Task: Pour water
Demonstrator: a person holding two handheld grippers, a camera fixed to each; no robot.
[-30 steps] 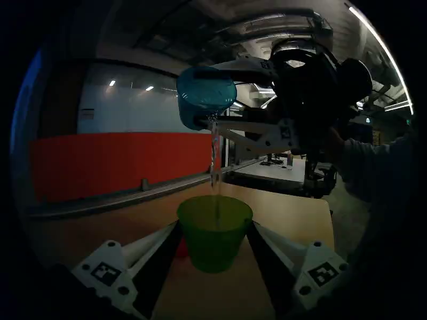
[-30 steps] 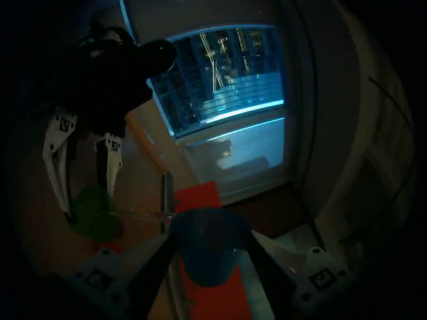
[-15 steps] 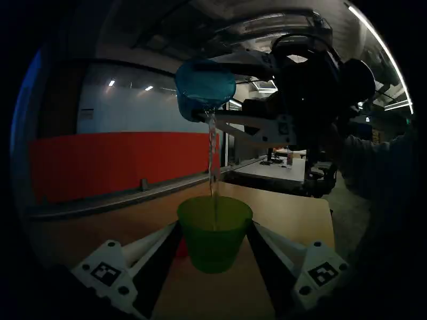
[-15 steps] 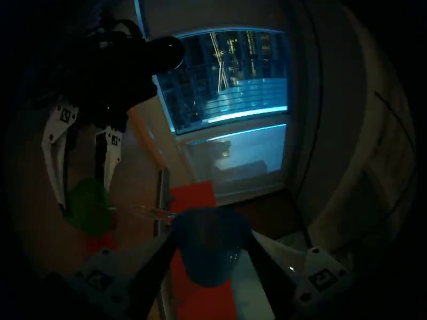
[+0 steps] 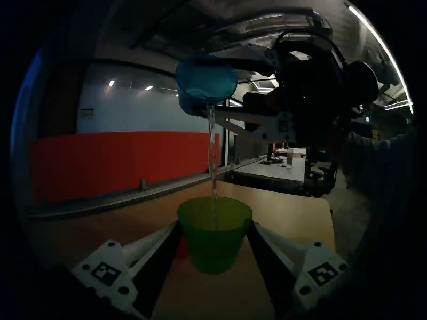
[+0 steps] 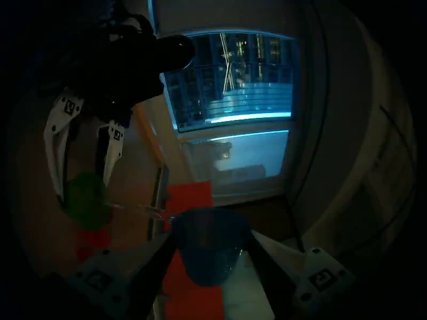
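Blue cup (image 5: pixel 206 85) sits a touch higher & more tipped vs 0.5 s ago. Water stream (image 5: pixel 212 154) still falls from its rim into green cup (image 5: pixel 214 237) directly below. Right gripper (image 6: pixel 211 237) clamps blue cup btwn both fingers. Left gripper (image 5: pixel 213 229) is narrow, both fingers pressed on green cup, low over wooden table (image 5: pixel 288 210). Red wall panel (image 5: pixel 107 160) behind.

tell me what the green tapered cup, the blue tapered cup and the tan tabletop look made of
The green tapered cup is likely thin plastic: smooth, evenly coloured, slightly see-through wall with a thin rim. The blue tapered cup is probably the same plastic, since light glows through it. The tan tabletop looks like wood or laminate, matt with no glare; it is too dim to see any grain.
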